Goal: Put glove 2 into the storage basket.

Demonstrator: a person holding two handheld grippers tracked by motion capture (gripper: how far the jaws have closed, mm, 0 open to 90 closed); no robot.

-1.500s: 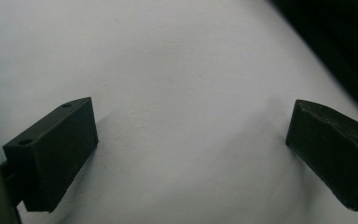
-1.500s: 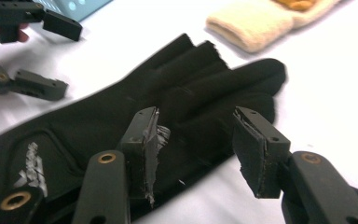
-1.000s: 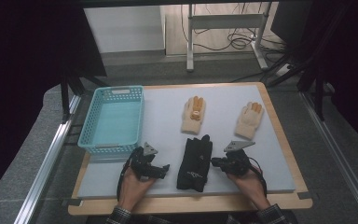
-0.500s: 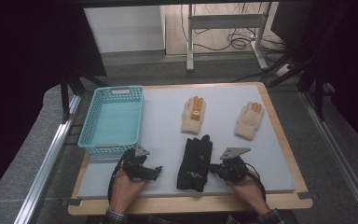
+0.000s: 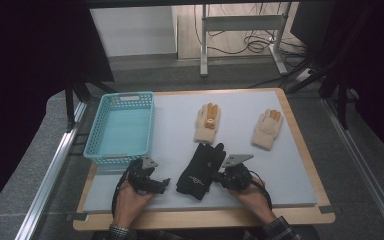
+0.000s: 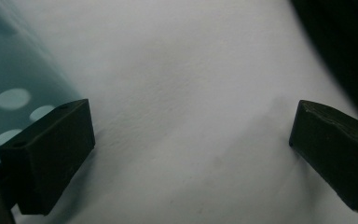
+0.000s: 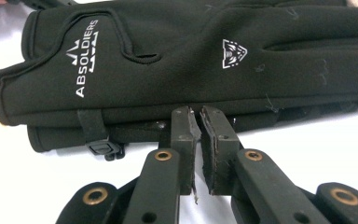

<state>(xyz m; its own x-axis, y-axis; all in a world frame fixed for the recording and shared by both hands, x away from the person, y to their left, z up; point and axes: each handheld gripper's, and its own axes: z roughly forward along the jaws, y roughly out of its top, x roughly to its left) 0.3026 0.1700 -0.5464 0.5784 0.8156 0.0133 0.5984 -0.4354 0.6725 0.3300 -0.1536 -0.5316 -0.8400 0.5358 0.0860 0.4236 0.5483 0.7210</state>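
Two black gloves (image 5: 200, 170), stacked one on the other, lie at the lower middle of the high view, between your two hands, and that is where your work sits; the right gripper view shows the pair (image 7: 182, 70) across the upper half of the frame, the top one printed with a white logo, the lower one peeking out beneath its edge. Your right gripper (image 7: 200, 128) has its jaws pressed together with nothing between them, tips just at the near edge of the stack, so I judge you are lined up to open and take that edge rather than gripping it yet. Your left gripper (image 6: 186, 154) stands wide, jaws far apart over bare white mat (image 6: 182, 70), with the dark gloves at the upper right corner of its view and the blurred teal basket (image 6: 9, 93) at the left. In the high view the left gripper (image 5: 152, 182) rests at the lower left, just below the basket (image 5: 122, 127), which is empty, likely the place the gloves belong. Two cream gloves (image 5: 207, 122) lie apart in the upper middle and upper right, well away from both hands
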